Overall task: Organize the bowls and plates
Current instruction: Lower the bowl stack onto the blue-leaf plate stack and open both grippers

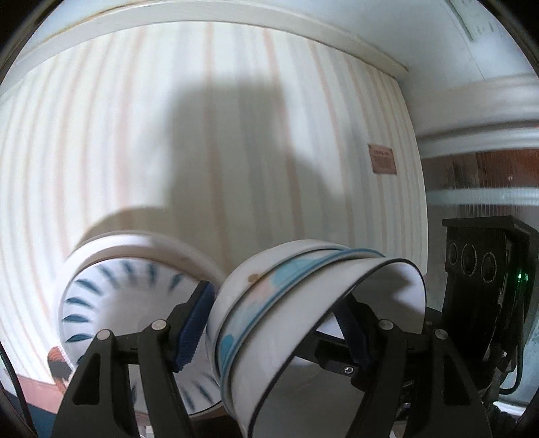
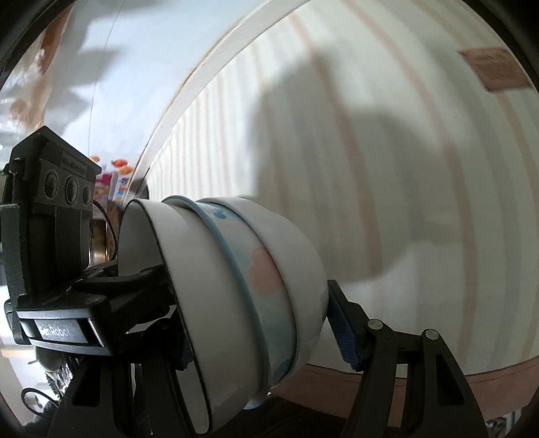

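Note:
A stack of three nested bowls lies tilted on its side in the air above the striped table. The outer bowls are white and the middle one has a blue rim with pink and blue patches. My left gripper is shut on the stack, one pad on the base and the other inside the dark-rimmed top bowl. My right gripper grips the same stack of bowls from the other side; its left finger is hidden inside the bowl. A stack of white plates with blue leaf marks rests on the table, down to the left.
The round table's raised pale edge curves along the far side, and a brown label lies on the cloth. A dish with a red rooster design peeks out beside the plates. Colourful packages stand in the background.

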Tool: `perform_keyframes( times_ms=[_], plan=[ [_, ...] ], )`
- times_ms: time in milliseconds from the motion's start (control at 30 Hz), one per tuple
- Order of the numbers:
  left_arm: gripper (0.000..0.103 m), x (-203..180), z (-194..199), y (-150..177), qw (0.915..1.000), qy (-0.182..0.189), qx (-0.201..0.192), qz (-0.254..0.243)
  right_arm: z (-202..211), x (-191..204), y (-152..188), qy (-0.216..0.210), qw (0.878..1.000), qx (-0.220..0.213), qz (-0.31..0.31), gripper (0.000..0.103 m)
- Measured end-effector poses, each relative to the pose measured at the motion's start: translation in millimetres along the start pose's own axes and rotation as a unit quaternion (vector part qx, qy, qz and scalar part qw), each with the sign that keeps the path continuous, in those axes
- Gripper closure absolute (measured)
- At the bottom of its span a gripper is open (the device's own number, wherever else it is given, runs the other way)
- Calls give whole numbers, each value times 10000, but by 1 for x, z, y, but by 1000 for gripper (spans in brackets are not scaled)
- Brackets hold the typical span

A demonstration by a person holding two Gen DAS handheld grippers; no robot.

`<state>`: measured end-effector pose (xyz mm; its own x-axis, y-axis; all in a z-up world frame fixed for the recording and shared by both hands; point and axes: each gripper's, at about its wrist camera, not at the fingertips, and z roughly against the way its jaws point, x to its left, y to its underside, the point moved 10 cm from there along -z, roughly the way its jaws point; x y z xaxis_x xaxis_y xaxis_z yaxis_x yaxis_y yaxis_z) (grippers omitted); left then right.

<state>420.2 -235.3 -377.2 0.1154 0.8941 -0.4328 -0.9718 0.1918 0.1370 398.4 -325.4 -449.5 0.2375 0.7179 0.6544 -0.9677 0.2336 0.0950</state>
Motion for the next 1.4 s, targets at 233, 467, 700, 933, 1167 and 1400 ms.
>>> perform_keyframes(
  times_ms=[233, 467, 700, 933, 1167, 1400],
  plan=[
    [34, 49, 28, 10, 9977, -6, -316, 592, -22, 40, -1, -52, 9981, 376, 487, 35],
    [34, 93, 36, 27, 9919, 8, -492, 1168, -50, 70, 14, -88, 9926, 807, 908, 35],
    [34, 114, 28, 40, 9879, 56, -530, 1453, -78, 75, 28, 6, 9873, 1108, 1136, 35],
    [34, 122, 15, 46, 9866, 136, -483, 1555, -106, 74, 33, 168, 9853, 1197, 1203, 36],
    [34, 127, 17, 46, 9871, 83, -530, 1507, -110, 67, 35, 215, 9856, 1171, 1202, 36],
    [34, 123, 18, 53, 9880, -8, -561, 1437, -116, 72, 38, 268, 9857, 1149, 1202, 37]
  ],
)
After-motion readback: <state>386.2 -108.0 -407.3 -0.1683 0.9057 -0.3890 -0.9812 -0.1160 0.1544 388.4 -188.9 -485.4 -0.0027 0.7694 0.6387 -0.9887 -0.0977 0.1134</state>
